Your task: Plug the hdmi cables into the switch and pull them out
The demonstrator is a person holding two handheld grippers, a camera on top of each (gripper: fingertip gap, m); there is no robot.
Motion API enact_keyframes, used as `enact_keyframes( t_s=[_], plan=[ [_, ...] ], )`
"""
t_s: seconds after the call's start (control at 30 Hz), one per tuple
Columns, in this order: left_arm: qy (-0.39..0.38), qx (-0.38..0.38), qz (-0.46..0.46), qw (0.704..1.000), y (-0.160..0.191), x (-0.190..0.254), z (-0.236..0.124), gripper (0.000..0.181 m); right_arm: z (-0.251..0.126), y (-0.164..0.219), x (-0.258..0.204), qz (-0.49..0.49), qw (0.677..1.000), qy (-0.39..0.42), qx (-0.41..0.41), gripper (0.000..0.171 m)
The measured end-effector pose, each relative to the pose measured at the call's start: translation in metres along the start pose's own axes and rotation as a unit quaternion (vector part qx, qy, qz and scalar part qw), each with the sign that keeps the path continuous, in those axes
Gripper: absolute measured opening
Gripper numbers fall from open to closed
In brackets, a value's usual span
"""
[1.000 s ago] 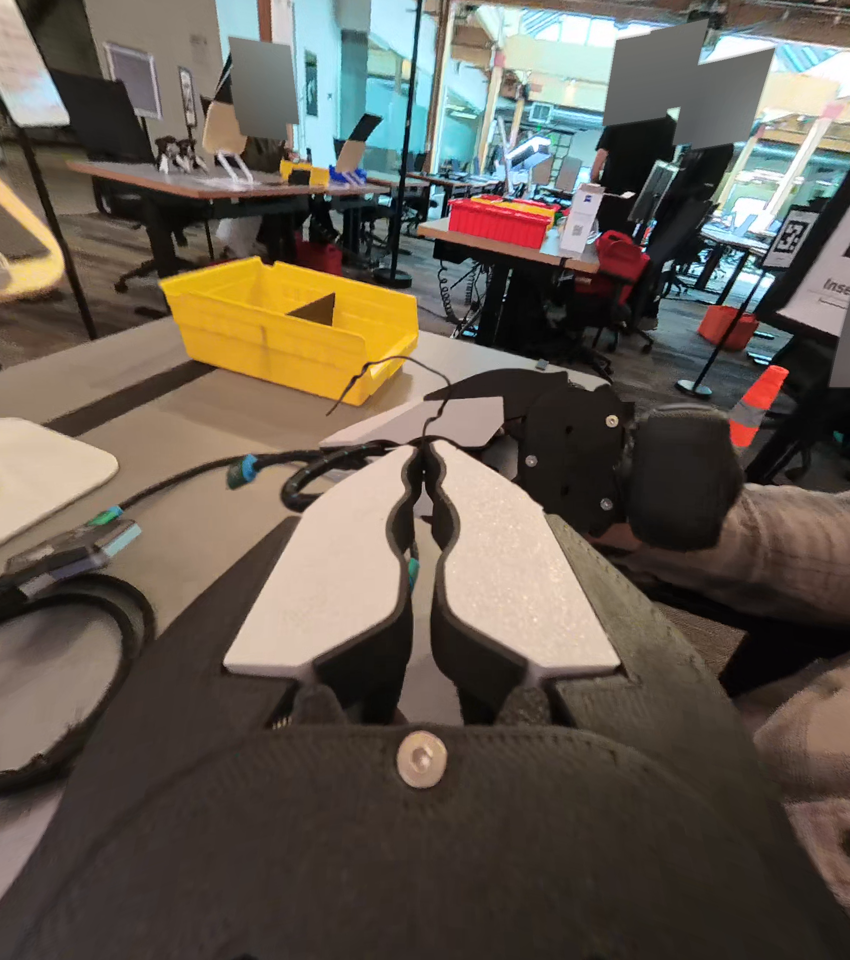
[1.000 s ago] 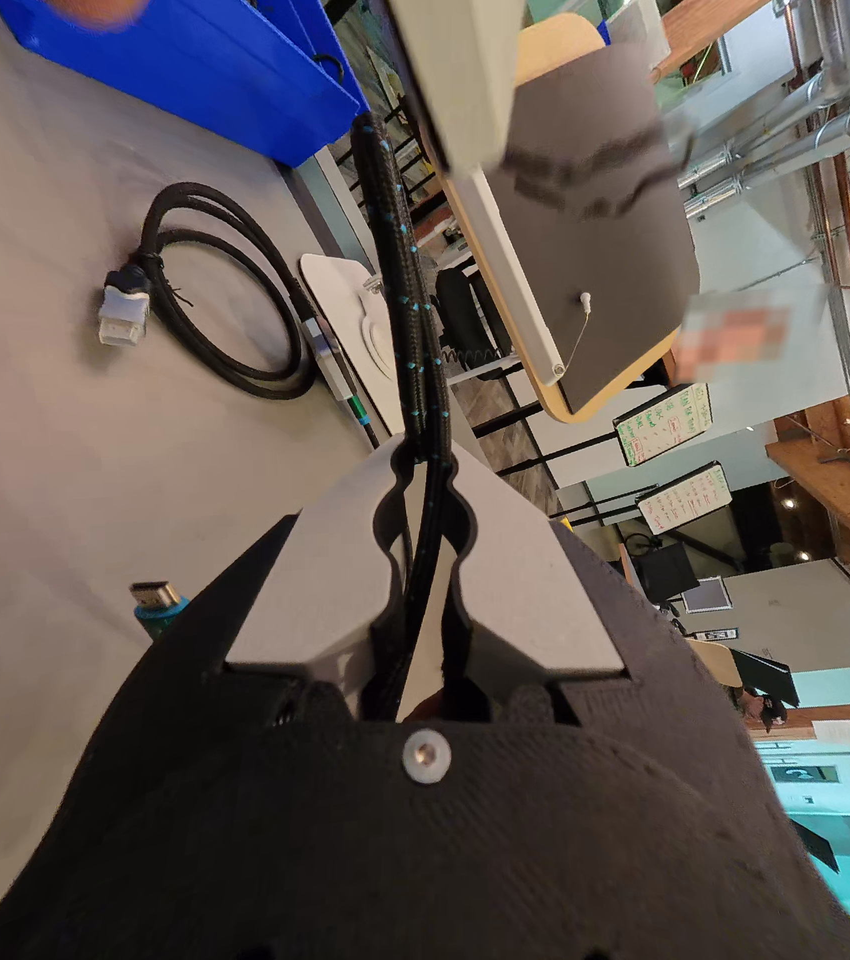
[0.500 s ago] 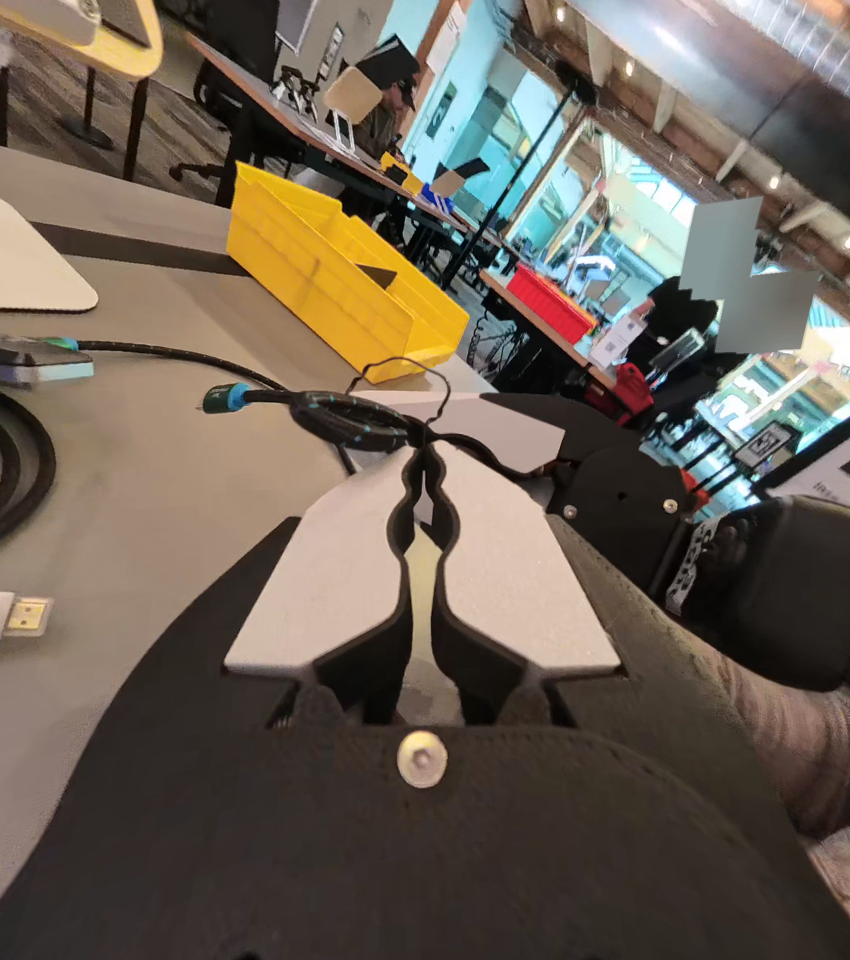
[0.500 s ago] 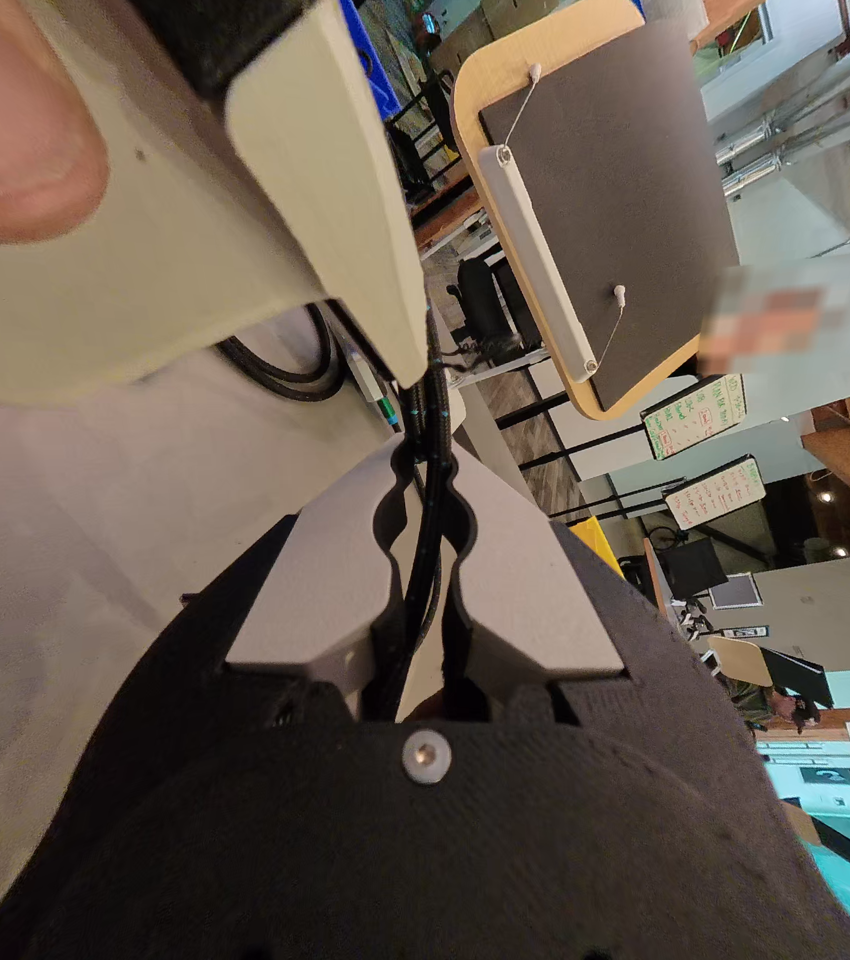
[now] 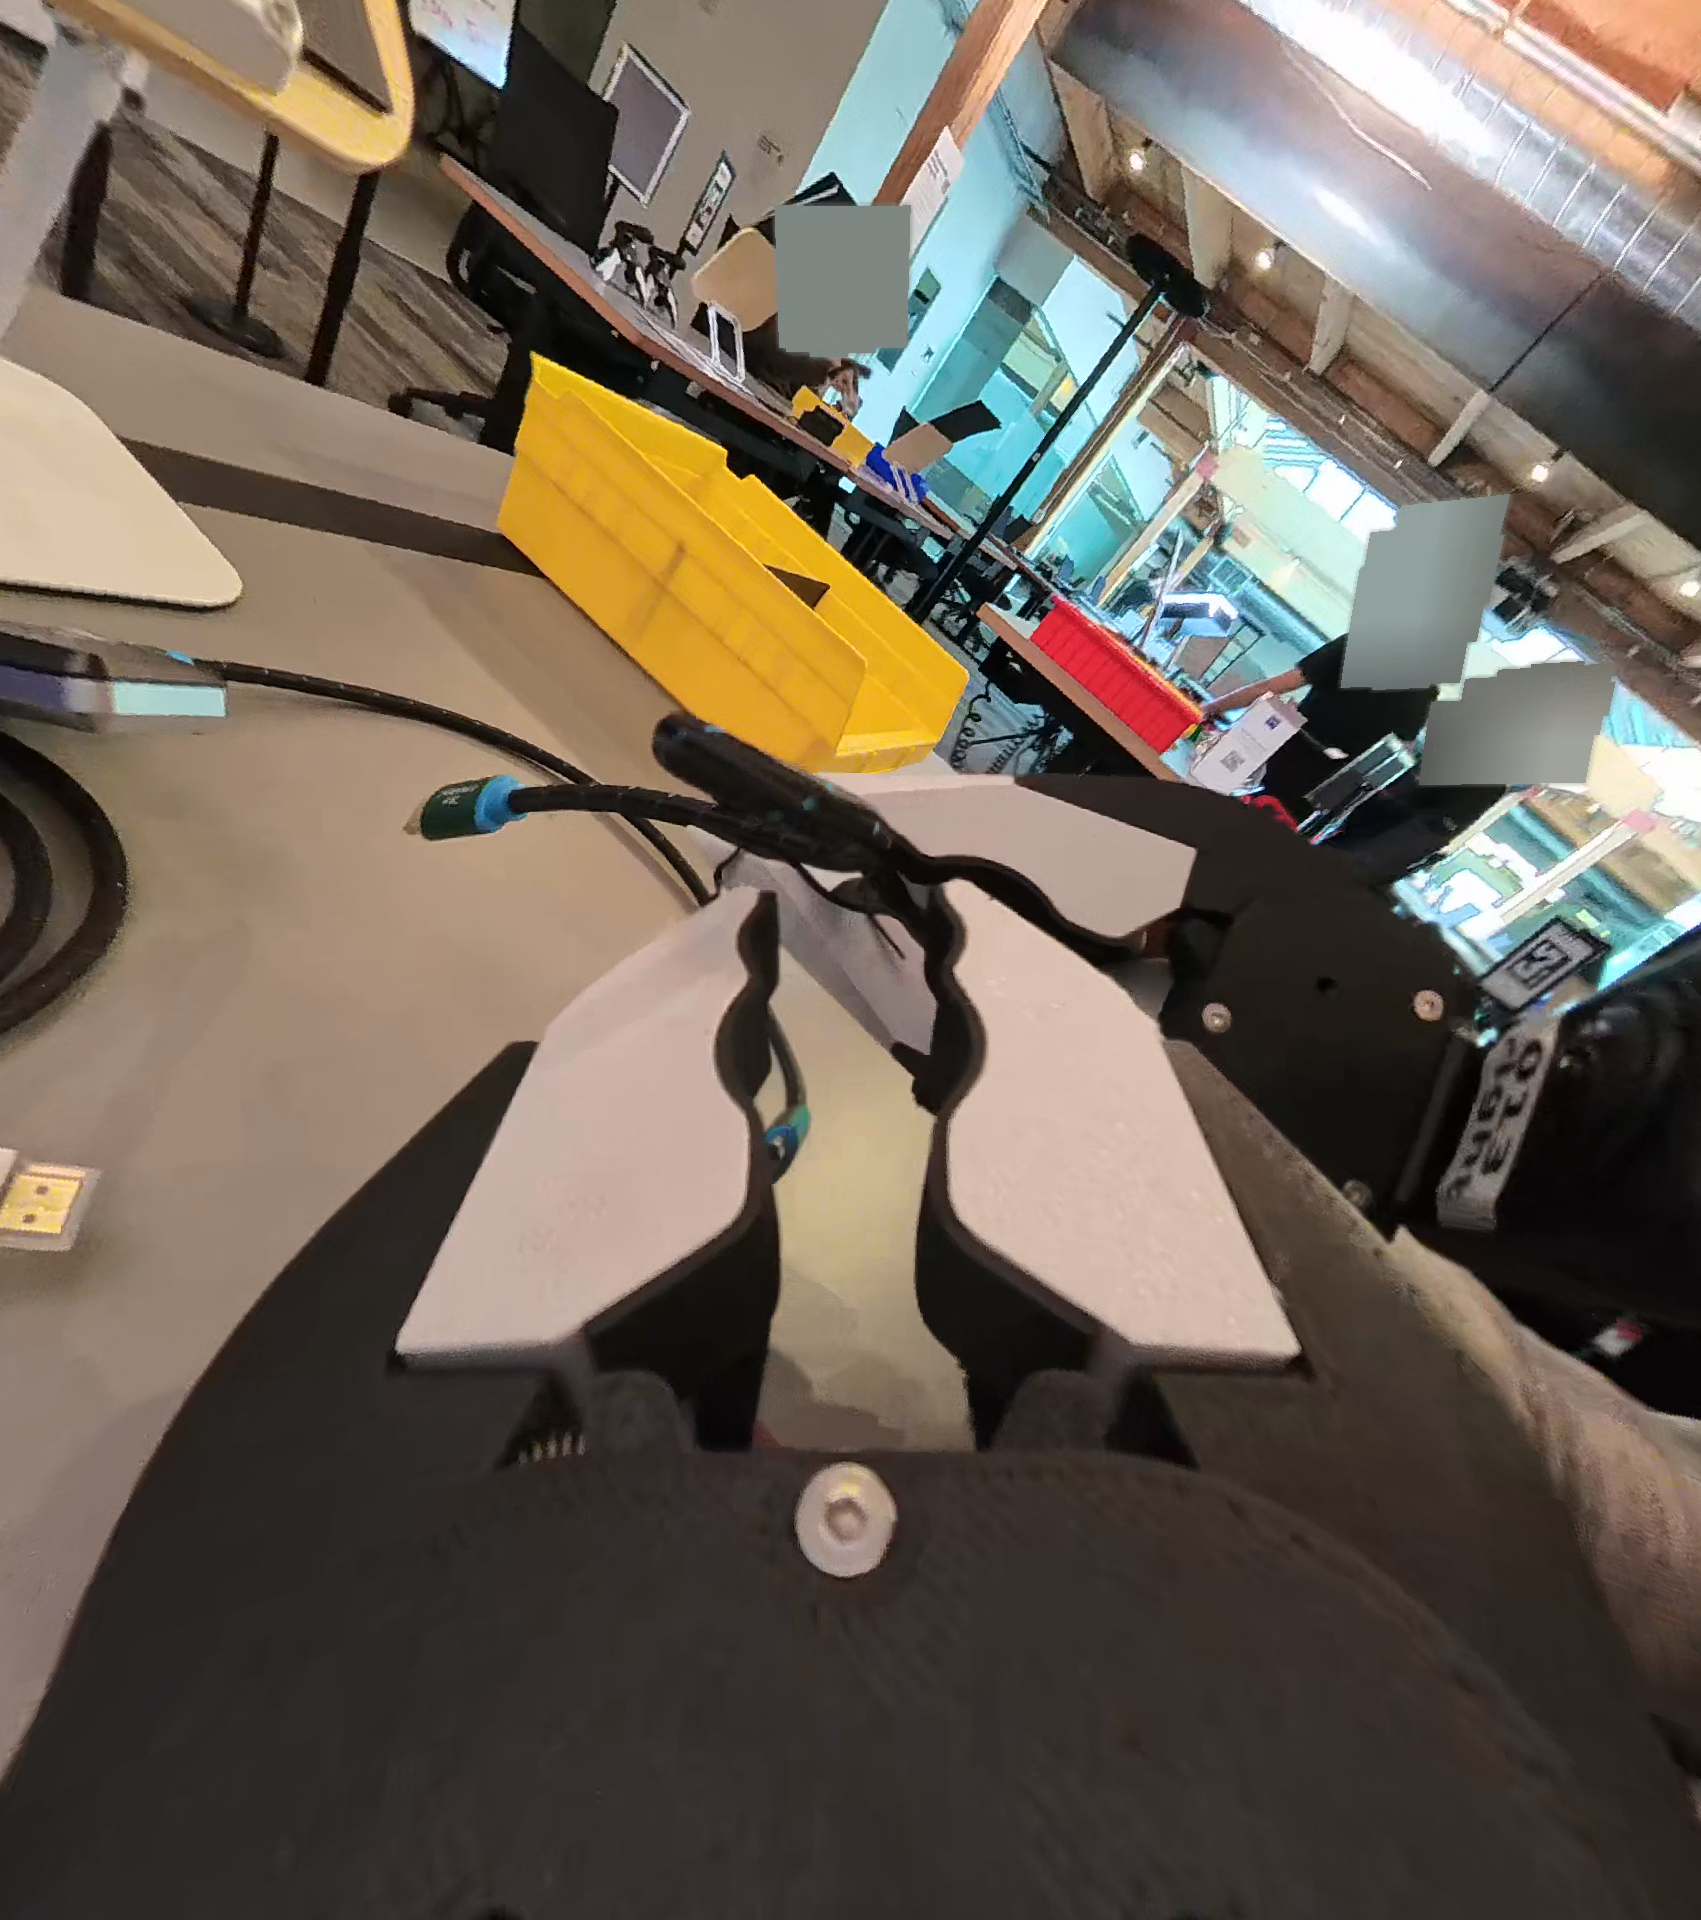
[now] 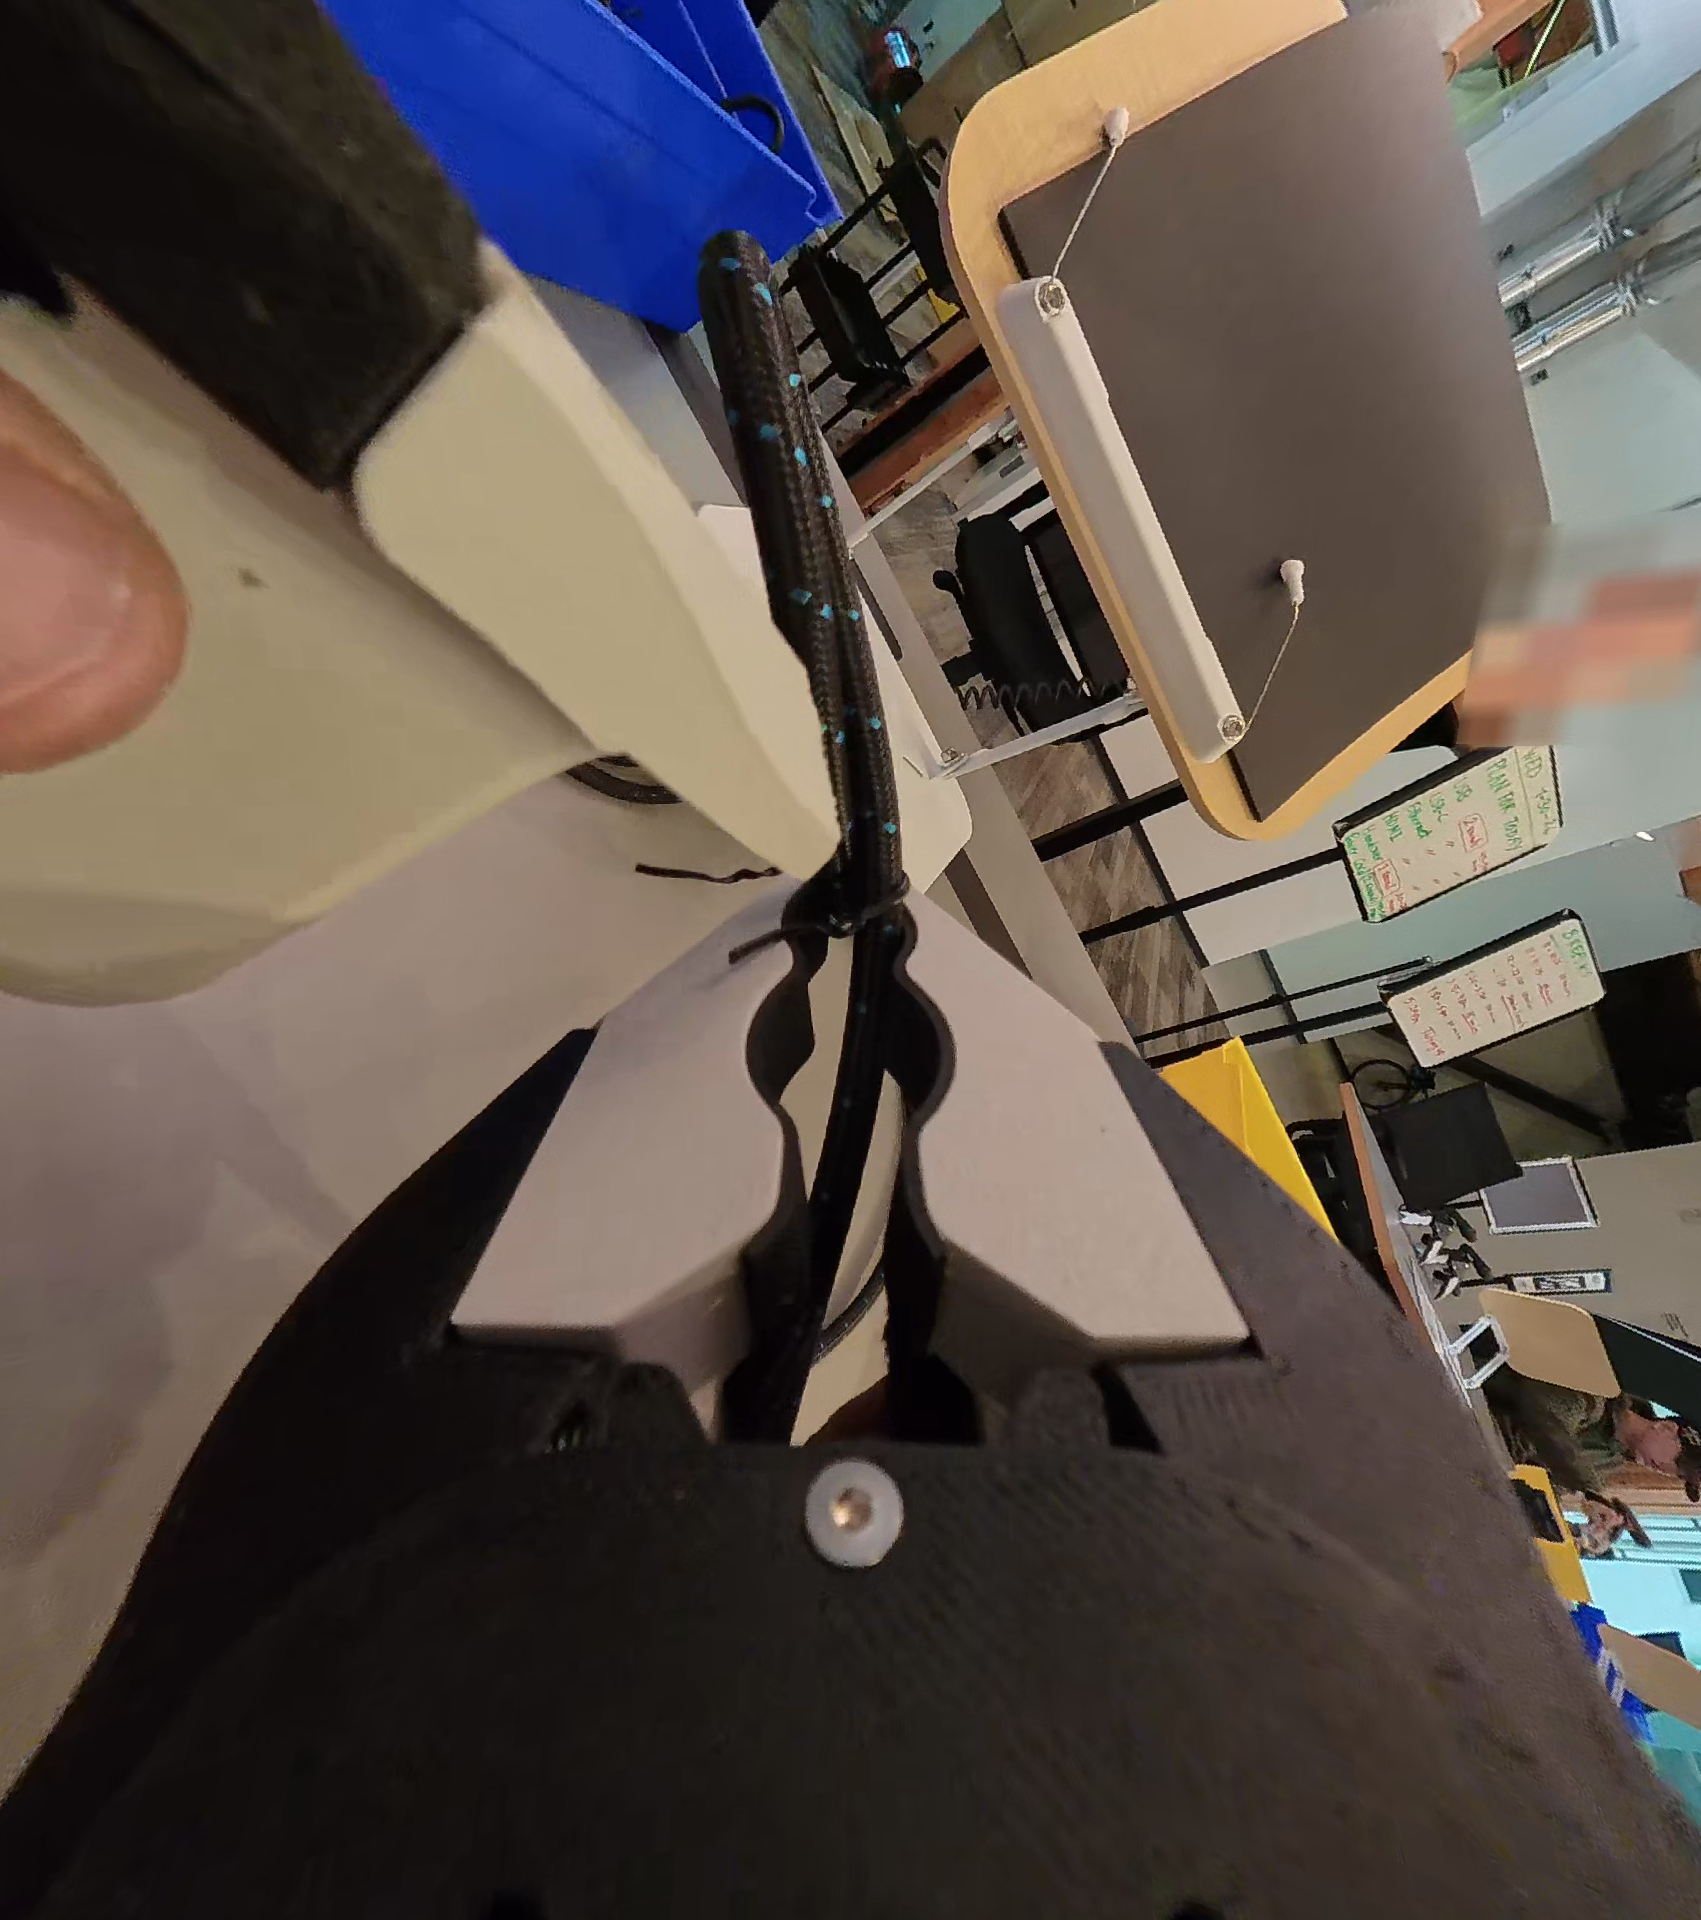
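Jaws of the right gripper [image 6: 851,997] pinch a bundled black braided cable [image 6: 804,520]; the left gripper [image 5: 851,971] stands open just beside it. Braid looks limp and light, so the stiff green plug [image 5: 461,808] seems the surer hold. The switch [image 5: 46,675] lies well apart, cut off at the frame edge.

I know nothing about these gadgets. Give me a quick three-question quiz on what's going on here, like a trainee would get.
1. True or false: the right gripper is shut on the black braided cable.
2. In the left wrist view, the bin on the near table is: A yellow, B green, C purple.
3. Fill in: the left gripper is ____ (open or shut).
Key: 1 true; 2 A; 3 open.
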State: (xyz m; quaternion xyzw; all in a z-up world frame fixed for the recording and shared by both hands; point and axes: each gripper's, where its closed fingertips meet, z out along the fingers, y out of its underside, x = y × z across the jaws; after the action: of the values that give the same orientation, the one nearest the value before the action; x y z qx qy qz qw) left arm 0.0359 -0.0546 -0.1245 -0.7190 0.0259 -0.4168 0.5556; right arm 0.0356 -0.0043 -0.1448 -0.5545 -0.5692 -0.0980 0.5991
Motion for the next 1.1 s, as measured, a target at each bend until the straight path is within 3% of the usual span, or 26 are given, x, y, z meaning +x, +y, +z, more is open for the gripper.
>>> enact_keyframes(
  t_s=[0.07,0.2,0.33,0.57,0.8,1.1],
  plan=[
    [-0.011,0.000,0.036,0.999,0.002,-0.002,-0.003,0.035,-0.001,0.000,0.002,0.002,1.000,0.004,0.004,0.003],
    [-0.039,0.003,0.087,0.995,0.001,-0.016,-0.008,0.068,-0.005,-0.003,0.006,0.001,1.000,0.013,0.013,0.003],
    [-0.003,-0.025,0.052,0.998,0.003,-0.014,0.001,0.089,-0.007,-0.008,0.006,-0.013,0.999,0.023,0.019,0.003],
    [0.043,-0.050,-0.002,0.998,0.006,-0.004,0.017,0.079,-0.010,-0.015,0.008,-0.029,0.999,0.037,0.026,0.003],
    [0.040,-0.032,0.030,0.998,0.006,0.005,0.019,0.039,-0.010,-0.015,0.009,-0.039,0.998,0.049,0.025,0.003],
    [0.037,-0.010,0.030,0.999,0.002,0.009,0.017,0.037,-0.012,-0.019,0.013,-0.040,0.997,0.060,0.034,0.004]
  ],
)
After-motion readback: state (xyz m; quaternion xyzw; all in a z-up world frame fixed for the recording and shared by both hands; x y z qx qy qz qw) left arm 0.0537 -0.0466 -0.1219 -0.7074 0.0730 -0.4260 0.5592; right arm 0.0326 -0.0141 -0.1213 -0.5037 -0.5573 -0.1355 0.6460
